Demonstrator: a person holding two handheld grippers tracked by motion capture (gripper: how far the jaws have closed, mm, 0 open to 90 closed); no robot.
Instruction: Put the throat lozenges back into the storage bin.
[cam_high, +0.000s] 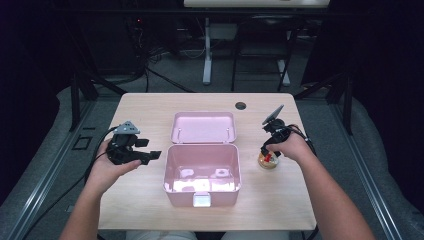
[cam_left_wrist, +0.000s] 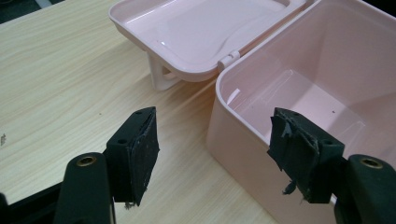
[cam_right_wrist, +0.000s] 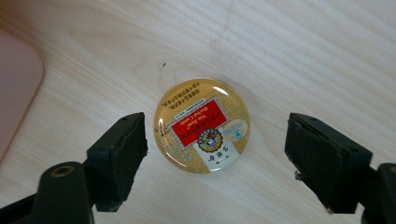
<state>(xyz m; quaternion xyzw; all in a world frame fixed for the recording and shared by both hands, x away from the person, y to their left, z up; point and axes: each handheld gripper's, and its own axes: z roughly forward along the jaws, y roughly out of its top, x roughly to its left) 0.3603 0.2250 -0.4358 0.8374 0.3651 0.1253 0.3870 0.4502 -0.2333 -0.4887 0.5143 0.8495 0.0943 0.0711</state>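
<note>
We see the round gold candy tin with its red label lying flat on the wooden worktop, just right of the open pink box, whose lid lies folded back behind it. The right gripper hangs over the tin, its jaws spread wide on either side of it without touching. The left gripper sits left of the box at its near corner, jaws wide and holding nothing.
</note>
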